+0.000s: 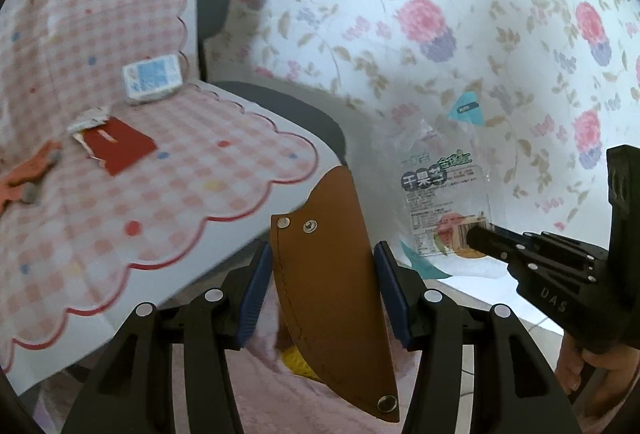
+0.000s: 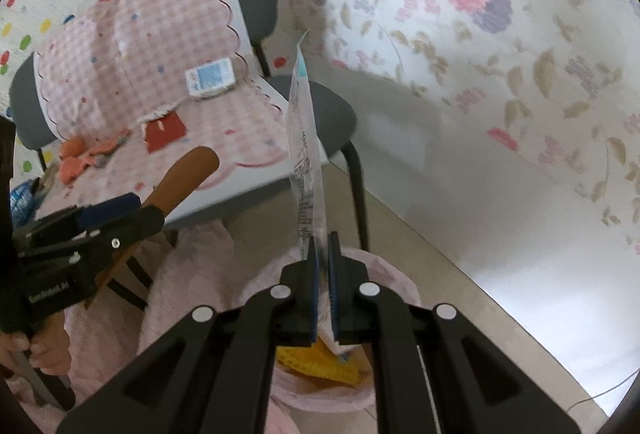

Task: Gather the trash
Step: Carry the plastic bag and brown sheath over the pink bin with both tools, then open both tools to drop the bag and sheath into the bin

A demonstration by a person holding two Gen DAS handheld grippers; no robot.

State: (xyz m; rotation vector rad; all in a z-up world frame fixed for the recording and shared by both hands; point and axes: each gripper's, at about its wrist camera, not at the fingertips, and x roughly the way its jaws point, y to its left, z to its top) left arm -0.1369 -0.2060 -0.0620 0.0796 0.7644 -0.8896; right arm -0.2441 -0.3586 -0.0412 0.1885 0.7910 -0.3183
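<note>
There are two grippers (image 1: pixel 323 286) (image 2: pixel 323 286), one brown leather sheath (image 1: pixel 332 274), one clear printed wrapper (image 1: pixel 444 202), one chair (image 2: pixel 320 114), one blue-and-white packet (image 2: pixel 210 77), one red wrapper (image 2: pixel 165 132), and perhaps two or three blurred orange scraps (image 2: pixel 86 154) at far left.

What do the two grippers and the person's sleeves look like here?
Both grippers are black, angular linkages with round silver pivot pins and blue ribbed pads. The right gripper carries raised "DAS" lettering on its side; the left gripper has white "GenRobot.AI" print on its body. A dark sleeve shows above the left hand. No cables run along either gripper.
</note>
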